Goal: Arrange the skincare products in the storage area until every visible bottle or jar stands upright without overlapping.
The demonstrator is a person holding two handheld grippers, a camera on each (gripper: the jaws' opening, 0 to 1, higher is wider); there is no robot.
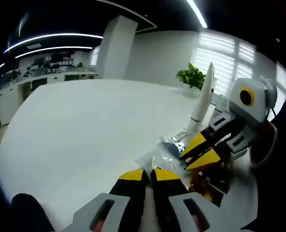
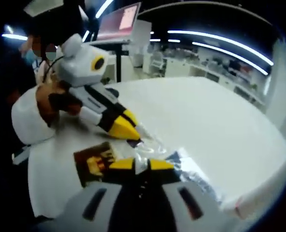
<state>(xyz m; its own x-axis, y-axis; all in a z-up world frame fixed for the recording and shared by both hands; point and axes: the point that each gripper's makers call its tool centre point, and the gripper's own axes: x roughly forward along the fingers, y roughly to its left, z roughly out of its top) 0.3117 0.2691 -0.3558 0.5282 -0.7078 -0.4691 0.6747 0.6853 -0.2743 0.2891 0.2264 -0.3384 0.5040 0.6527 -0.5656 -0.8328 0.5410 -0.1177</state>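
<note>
A crumpled clear plastic packet (image 1: 158,157) (image 2: 155,147) lies on the white table (image 1: 84,130) (image 2: 220,125), with silvery and dark contents showing through it. My left gripper (image 1: 150,171) (image 2: 132,133) has its yellow-tipped jaws closed on the packet's edge. My right gripper (image 2: 141,164) (image 1: 185,162) pinches the same plastic from the other side, its jaws closed with film between them. A dark brown printed sachet (image 1: 206,186) (image 2: 90,166) lies flat beside the two grippers.
A tall white rocket-shaped object (image 1: 203,96) and a green plant (image 1: 191,76) stand at the table's far side. A person's hand and white sleeve (image 2: 29,118) hold the left gripper. The table edge (image 2: 259,188) runs close by. Shelves and desks line the background.
</note>
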